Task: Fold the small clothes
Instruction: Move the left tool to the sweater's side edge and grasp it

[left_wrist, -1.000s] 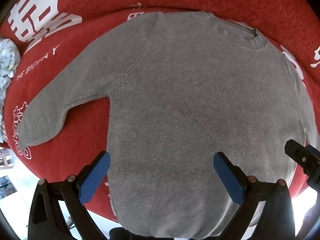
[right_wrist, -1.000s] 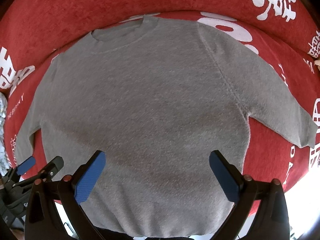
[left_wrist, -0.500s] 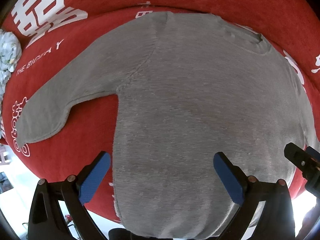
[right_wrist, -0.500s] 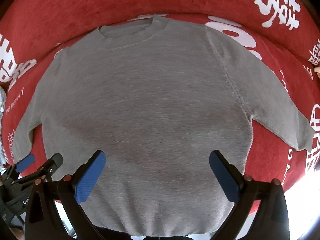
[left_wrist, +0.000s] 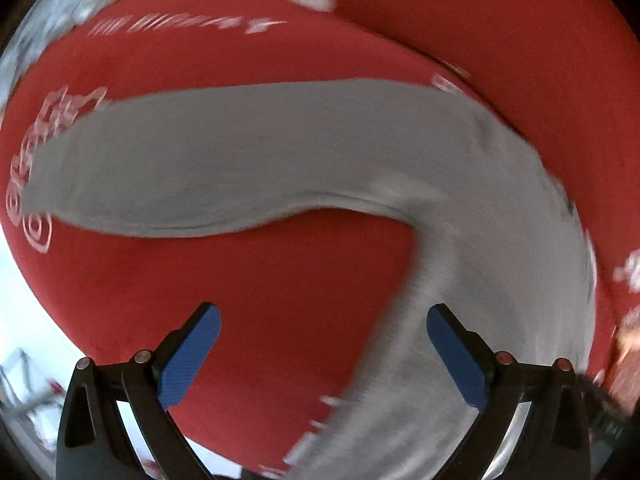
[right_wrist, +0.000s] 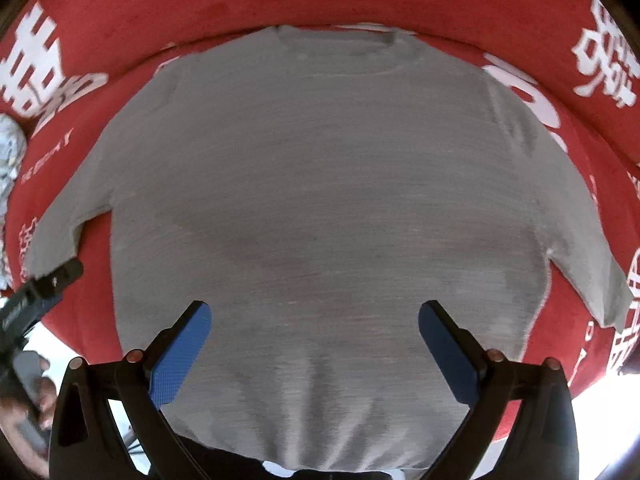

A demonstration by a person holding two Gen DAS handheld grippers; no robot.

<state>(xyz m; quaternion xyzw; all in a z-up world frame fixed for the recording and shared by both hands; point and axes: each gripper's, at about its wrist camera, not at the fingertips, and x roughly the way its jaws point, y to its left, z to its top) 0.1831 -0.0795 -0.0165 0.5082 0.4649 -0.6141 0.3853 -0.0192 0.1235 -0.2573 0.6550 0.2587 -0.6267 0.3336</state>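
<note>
Lying flat and face-up on the red cover [right_wrist: 360,4], collar toward its far edge: a gray sweater [right_wrist: 320,184], soft fuzzy knit, both sleeves angled outward. Hovering above the hem, jaws wide and empty: the right tool [right_wrist: 315,344]. Hanging over the left sleeve [left_wrist: 192,168], equally wide, holding nothing: the left tool [left_wrist: 323,356]. Probably best pinching the sleeve near its cuff, lifting low, laying it across the chest without dragging the plush cover, printed in white.
</note>
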